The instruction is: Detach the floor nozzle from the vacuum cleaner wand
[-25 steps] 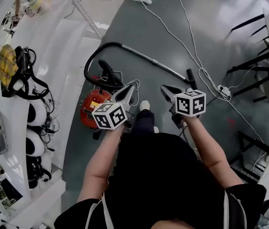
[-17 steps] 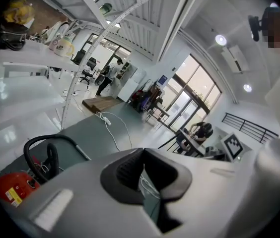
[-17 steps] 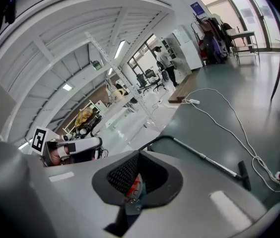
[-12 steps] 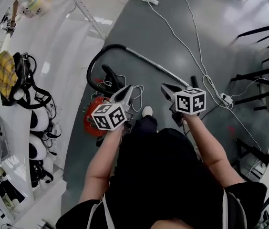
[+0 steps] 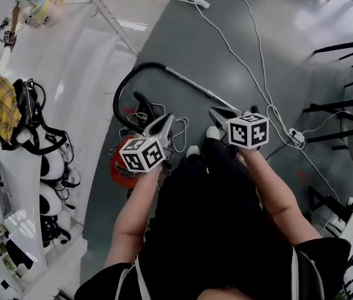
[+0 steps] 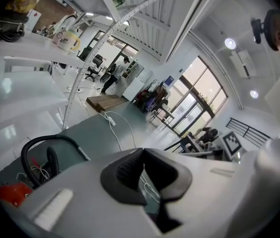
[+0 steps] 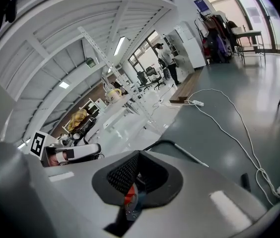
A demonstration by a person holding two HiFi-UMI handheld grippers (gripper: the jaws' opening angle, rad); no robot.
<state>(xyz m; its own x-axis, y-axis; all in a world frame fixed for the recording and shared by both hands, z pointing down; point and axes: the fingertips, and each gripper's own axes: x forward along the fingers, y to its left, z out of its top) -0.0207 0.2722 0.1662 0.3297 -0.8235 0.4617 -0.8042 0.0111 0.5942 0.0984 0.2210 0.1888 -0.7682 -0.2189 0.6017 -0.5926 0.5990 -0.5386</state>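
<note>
Both the left claw (image 5: 166,122) and the right claw (image 5: 216,113) are pressed fully closed on nothing, held above the grey floor (image 5: 314,49) over the vacuum. The silver wand (image 5: 192,85) lies flat, running from the black hose (image 5: 119,92) toward the floor nozzle (image 7: 245,181), a dark piece mostly hidden beyond the right claw. Risks, as I judge them: a pull on the nozzle alone would drag wand, hose and red canister (image 5: 119,166) instead of freeing the joint; the white cable (image 5: 261,74) lying beside the nozzle could snag a claw or foot
</note>
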